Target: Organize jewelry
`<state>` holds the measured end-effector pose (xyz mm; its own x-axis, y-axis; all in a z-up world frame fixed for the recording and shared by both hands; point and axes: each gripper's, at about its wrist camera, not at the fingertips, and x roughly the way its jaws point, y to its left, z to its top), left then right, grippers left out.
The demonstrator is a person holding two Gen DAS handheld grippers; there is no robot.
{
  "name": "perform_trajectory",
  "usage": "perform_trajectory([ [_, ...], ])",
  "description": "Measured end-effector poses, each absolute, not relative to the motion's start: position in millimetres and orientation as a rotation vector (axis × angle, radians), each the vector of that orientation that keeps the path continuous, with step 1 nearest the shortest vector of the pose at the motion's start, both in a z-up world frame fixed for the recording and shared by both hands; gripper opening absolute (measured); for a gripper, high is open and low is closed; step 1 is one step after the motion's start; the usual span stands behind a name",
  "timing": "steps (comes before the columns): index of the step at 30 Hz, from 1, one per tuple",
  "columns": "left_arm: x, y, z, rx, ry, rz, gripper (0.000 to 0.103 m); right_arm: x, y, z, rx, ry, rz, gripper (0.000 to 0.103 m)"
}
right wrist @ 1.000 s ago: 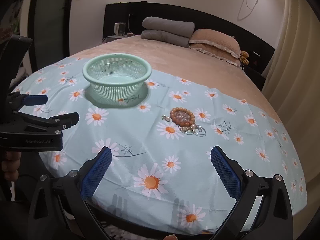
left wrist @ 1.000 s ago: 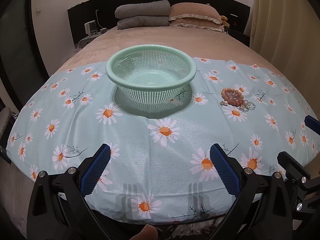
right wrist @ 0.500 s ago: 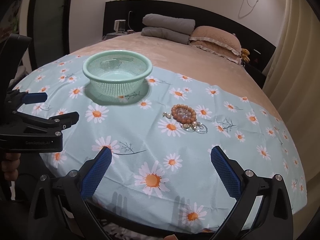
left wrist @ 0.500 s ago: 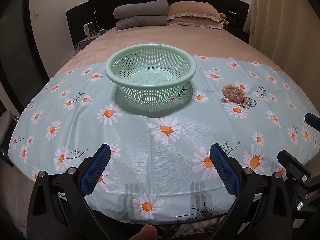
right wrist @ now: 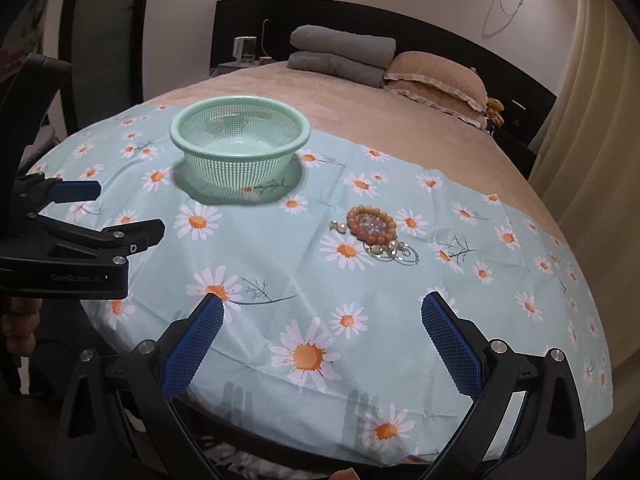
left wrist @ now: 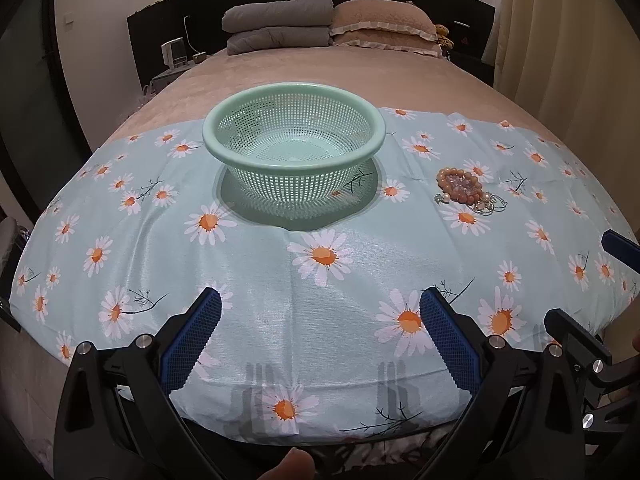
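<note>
Both the left gripper (left wrist: 320,304) and right gripper (right wrist: 322,306) hover wide apart, holding nothing, short of the green basket (left wrist: 294,132), jewelry pile (right wrist: 374,230) lying unobstructed to its right.

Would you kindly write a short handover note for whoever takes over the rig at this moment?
Left hand-held gripper: open, holding nothing, above the near edge of the daisy cloth.
Right hand-held gripper: open, holding nothing.
The green basket stands on the cloth and looks empty.
The jewelry pile, an orange bead bracelet plus pearl and clear pieces, lies on the cloth to the basket's right.
Done: nothing yet.
Left: probably moving all jewelry into the basket.
</note>
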<state>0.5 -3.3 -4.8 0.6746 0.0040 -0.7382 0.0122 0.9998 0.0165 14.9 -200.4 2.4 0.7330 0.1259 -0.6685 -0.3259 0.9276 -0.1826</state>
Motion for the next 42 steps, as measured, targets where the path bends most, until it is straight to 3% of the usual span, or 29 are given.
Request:
perform_trajectory([
  [42,2.0,-7.6,-1.9,0.060,0.829,0.011,0.097,19.6,-201.1,-2.4,-0.281,0.752,0.266,0.095],
])
